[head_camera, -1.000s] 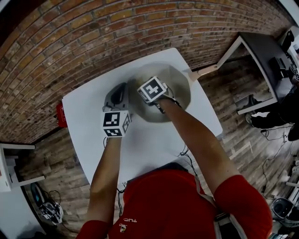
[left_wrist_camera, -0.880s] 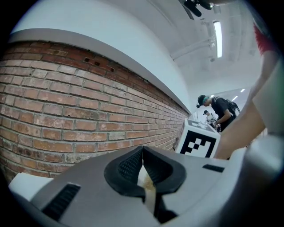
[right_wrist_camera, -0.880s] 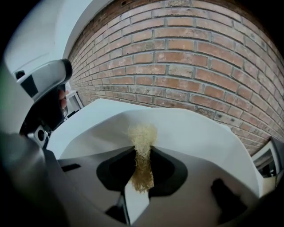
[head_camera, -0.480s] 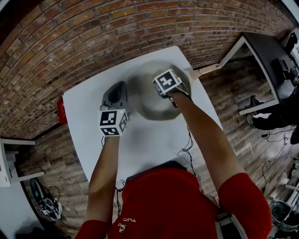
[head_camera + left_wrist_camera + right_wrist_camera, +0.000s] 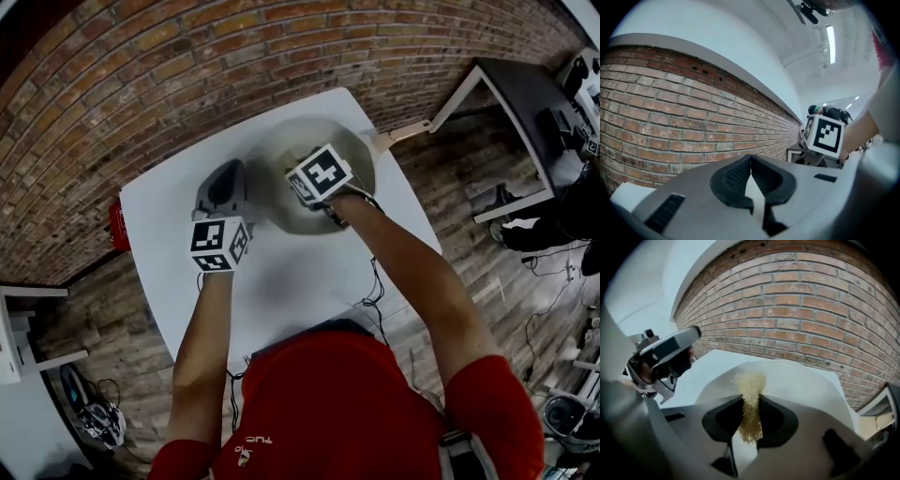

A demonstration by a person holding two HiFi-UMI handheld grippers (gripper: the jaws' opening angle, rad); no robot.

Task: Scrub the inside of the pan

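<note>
Pan-scrubbing at a white desk (image 5: 281, 281): you are holding the right hand-held gripper (image 5: 751, 401) over the bowl of the single pan (image 5: 801, 380), its jaws clamped on a straw-coloured scrubber (image 5: 750, 380) whose frayed end is sticking out past the tips towards the pale inner surface. The pan is sitting at the far side of the desk, near the brick wall. Its bowl is lying directly ahead of and below the right jaws, and its long axis is running along the handle (image 5: 403, 138) to the far right corner. The right gripper view is not showing whether the scrubber is actually pressing on the metal.

You are resting the left hand-held gripper (image 5: 751, 161) just beside the pan's left rim, pointing away from you towards the wall. Its jaws are closed together on nothing, and no part of the pan is showing between them. Your right hand is the nearer one to the work, so the next stroke probably belongs to it, sweeping across the bowl.

Count: one pan, one scrubber, two hand-held grippers, one desk.
</note>
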